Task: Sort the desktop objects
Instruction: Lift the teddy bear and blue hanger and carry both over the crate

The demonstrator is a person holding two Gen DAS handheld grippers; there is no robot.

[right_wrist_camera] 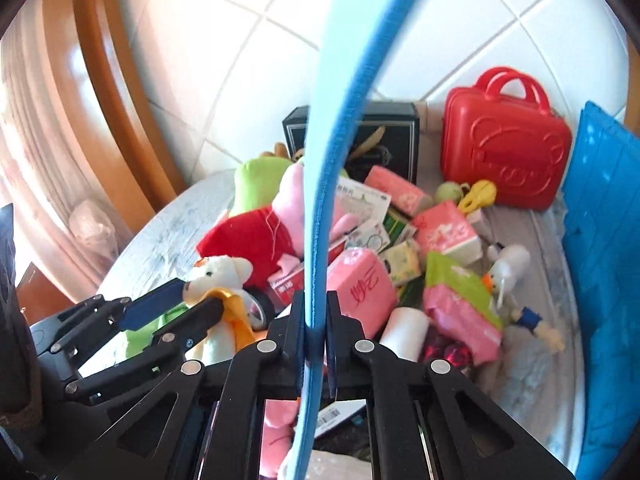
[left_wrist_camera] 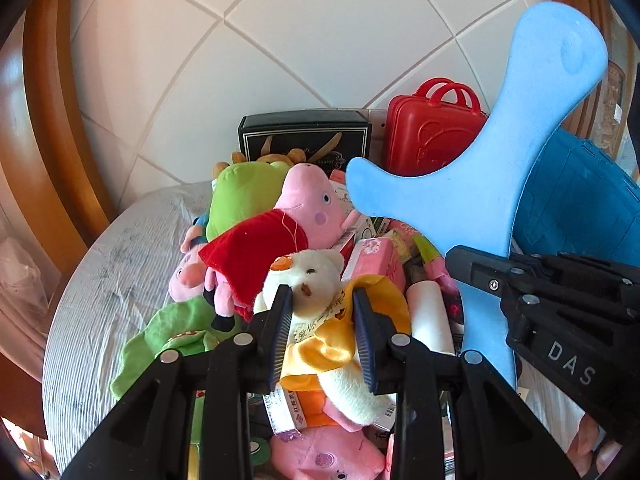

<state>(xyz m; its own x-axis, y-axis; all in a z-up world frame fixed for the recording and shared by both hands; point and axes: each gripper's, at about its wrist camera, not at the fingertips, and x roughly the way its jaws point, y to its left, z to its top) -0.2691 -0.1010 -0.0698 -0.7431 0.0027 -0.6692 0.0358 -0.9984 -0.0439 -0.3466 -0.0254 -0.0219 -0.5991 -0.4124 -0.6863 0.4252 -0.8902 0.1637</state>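
Closest in, the left gripper [left_wrist_camera: 324, 320] is clamped on a white plush bear [left_wrist_camera: 316, 276] with a yellow satin cape printed with writing too small to read; the bear hangs above the pile. Beside it, the right gripper [right_wrist_camera: 316, 316] is pinched tight on a flat, thin blue foam board [left_wrist_camera: 480, 168] with rounded lobes, held upright so its edge cuts across the right wrist view. "DAS" is moulded on the right gripper's black body. Below lies a heap on a striped grey cloth [left_wrist_camera: 120, 272]: a fuzzy pink pig doll [left_wrist_camera: 308, 204] in a red dress, a green plush [left_wrist_camera: 240, 196], pink tissue packs [right_wrist_camera: 362, 284], a white roll [right_wrist_camera: 404, 332]. Farther back stand a black box [left_wrist_camera: 308, 136] and a glossy red plastic case [right_wrist_camera: 506, 140] against white tiles, with a blue crate [right_wrist_camera: 608, 240] at right.
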